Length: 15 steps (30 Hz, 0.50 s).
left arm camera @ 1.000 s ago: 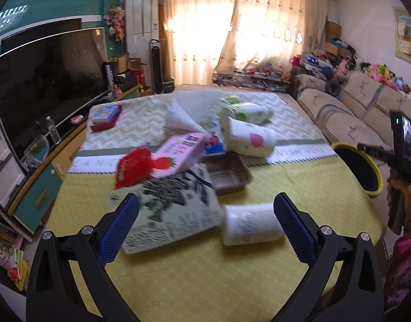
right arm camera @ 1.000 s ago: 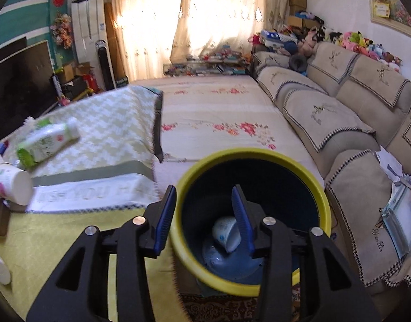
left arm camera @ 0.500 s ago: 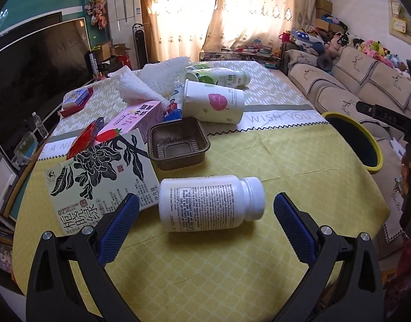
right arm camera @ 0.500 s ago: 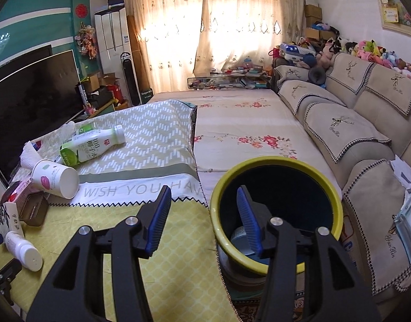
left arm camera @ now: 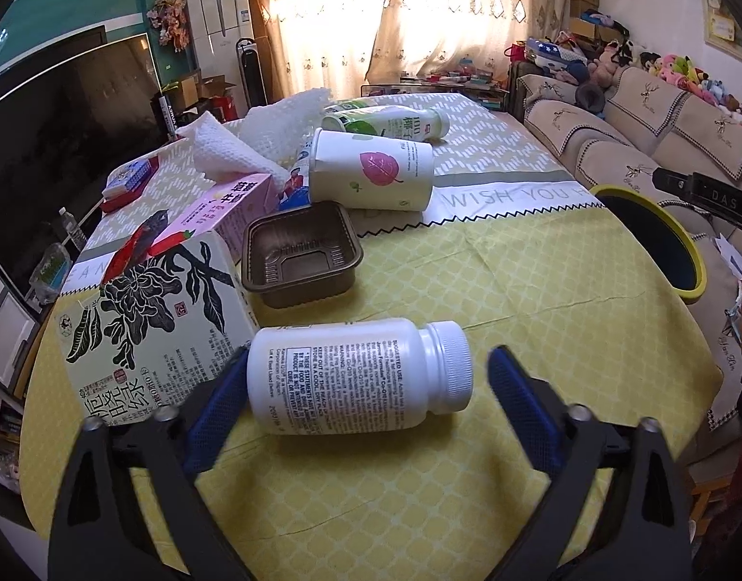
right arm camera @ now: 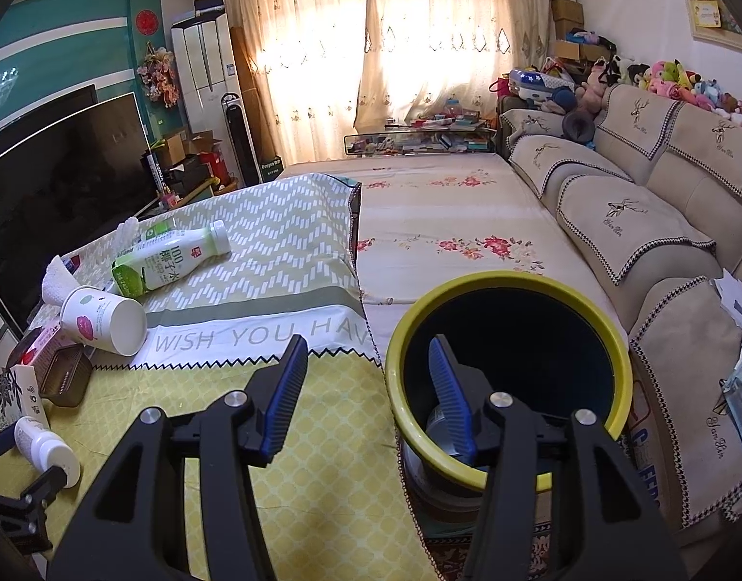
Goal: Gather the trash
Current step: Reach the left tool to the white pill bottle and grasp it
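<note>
A white pill bottle [left arm camera: 356,377] lies on its side on the yellow tablecloth [left arm camera: 516,290]. My left gripper [left arm camera: 369,356] straddles it with its jaws closing. The left pad [left arm camera: 216,406] is at the bottle's base and the right pad [left arm camera: 521,406] stands clear of the cap. In the right wrist view the same bottle [right arm camera: 41,445] shows at the far left. My right gripper [right arm camera: 368,363] hangs open and empty over the near rim of the yellow-rimmed bin [right arm camera: 467,285], with cans showing inside. The bin [left arm camera: 680,232] stands beside the table's right edge.
Behind the bottle lie a tea box [left arm camera: 153,310], a brown plastic tray [left arm camera: 300,256], a pink carton [left arm camera: 225,208], a paper cup [left arm camera: 371,174], a green drink bottle [left arm camera: 390,123] and crumpled tissue [left arm camera: 220,150]. A sofa [right arm camera: 637,222] runs along the right, a TV [right arm camera: 56,184] on the left.
The left gripper came forward and down until the pill bottle lay between its fingers, and its jaws narrowed. The right gripper drew back and up from the bin, jaws slightly wider.
</note>
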Each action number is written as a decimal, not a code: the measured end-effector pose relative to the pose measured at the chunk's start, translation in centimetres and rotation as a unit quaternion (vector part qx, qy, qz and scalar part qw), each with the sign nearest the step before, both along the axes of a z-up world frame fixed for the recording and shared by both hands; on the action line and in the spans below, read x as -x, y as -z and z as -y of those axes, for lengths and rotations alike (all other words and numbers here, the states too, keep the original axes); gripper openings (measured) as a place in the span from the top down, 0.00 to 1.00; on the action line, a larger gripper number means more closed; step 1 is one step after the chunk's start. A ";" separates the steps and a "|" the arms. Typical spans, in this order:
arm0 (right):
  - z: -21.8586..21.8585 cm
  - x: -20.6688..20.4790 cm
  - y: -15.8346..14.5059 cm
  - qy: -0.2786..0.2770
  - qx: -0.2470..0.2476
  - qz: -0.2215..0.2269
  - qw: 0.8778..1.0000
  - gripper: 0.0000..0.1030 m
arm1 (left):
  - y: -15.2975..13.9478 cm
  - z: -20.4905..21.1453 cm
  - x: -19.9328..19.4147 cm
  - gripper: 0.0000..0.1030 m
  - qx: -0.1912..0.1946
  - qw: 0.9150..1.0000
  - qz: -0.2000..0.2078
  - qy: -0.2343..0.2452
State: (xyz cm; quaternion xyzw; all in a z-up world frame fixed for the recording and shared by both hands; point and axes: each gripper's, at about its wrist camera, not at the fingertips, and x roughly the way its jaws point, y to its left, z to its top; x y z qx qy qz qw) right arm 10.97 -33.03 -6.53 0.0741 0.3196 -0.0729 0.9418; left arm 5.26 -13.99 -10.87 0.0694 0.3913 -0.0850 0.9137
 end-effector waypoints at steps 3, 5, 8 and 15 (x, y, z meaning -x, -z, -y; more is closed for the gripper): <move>0.1 0.0 0.0 -0.002 -0.002 0.000 1.000 0.51 | 0.0 -0.2 0.0 0.19 0.004 1.000 -0.003 0.001; 0.2 0.1 -0.1 -0.003 -0.003 0.002 1.000 0.51 | -0.2 -0.1 0.1 0.19 0.007 1.000 -0.003 0.009; 0.2 0.3 -0.3 -0.003 -0.003 0.006 1.000 0.51 | -0.9 0.3 0.5 0.19 0.011 1.000 0.007 0.024; 1.6 1.5 -1.3 0.016 0.002 0.020 1.000 0.51 | -2.8 3.2 0.1 0.19 0.017 0.996 0.016 0.084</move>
